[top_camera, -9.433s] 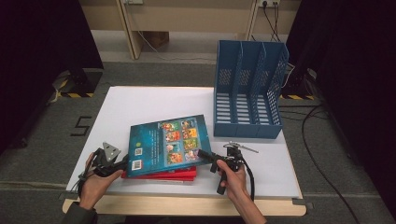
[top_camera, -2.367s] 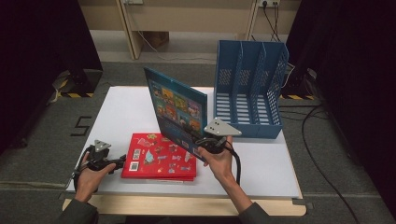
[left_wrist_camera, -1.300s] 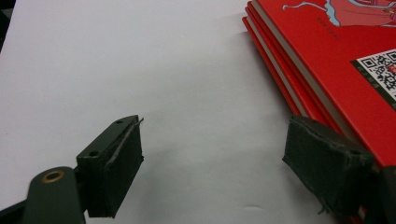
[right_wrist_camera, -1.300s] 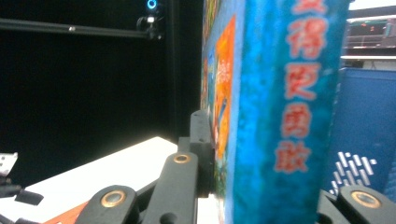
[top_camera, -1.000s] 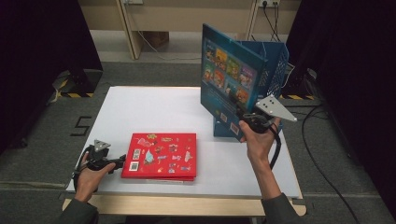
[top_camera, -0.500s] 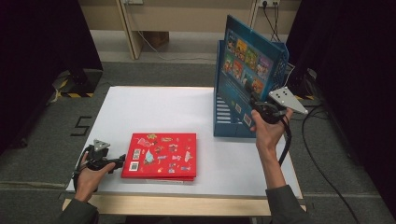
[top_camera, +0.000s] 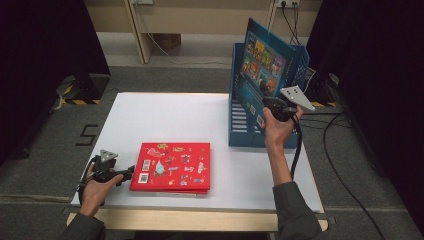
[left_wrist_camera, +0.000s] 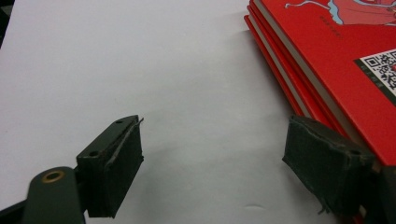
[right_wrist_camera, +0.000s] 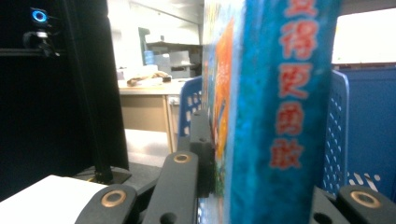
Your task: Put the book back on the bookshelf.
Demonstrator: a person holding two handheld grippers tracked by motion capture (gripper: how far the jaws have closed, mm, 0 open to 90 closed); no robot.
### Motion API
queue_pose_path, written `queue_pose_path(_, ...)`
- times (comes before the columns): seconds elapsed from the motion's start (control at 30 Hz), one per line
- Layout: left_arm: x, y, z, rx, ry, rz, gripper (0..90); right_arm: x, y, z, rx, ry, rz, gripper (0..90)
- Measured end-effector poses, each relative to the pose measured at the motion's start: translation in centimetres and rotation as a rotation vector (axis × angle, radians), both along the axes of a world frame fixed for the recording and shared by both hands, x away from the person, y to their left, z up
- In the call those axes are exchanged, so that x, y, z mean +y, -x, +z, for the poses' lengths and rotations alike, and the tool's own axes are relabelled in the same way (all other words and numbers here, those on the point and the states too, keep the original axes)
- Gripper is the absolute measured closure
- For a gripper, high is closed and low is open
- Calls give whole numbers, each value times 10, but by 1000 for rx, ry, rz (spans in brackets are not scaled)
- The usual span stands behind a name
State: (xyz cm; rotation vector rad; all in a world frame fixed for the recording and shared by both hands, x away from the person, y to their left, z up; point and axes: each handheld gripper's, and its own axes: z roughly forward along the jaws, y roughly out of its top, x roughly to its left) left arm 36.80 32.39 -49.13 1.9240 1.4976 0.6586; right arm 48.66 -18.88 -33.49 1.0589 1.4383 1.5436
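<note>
Blue book (top_camera: 260,62), upright, partly inside the blue file rack (top_camera: 240,125)

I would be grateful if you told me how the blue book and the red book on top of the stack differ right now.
The blue book stands upright, lifted over the blue file rack; the red book lies flat on the white table. The blue book is clamped in the right gripper, while the left gripper sits open beside the red book without gripping it. Their covers differ in colour. Both carry small colourful pictures.
</note>
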Motion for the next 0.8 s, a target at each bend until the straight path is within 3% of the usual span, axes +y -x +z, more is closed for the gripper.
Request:
queue_pose_path(0.3,0,0,-1,-2,2,0,186,8,-21,-8,15,10,-42,822)
queue_pose_path(0.6,0,0,0,-1,7,-2,186,21,-35,-16,44,-20,-47,822)
queue_pose_path(0.8,0,0,0,-5,8,-2,186,31,-45,-21,52,13,-61,822)
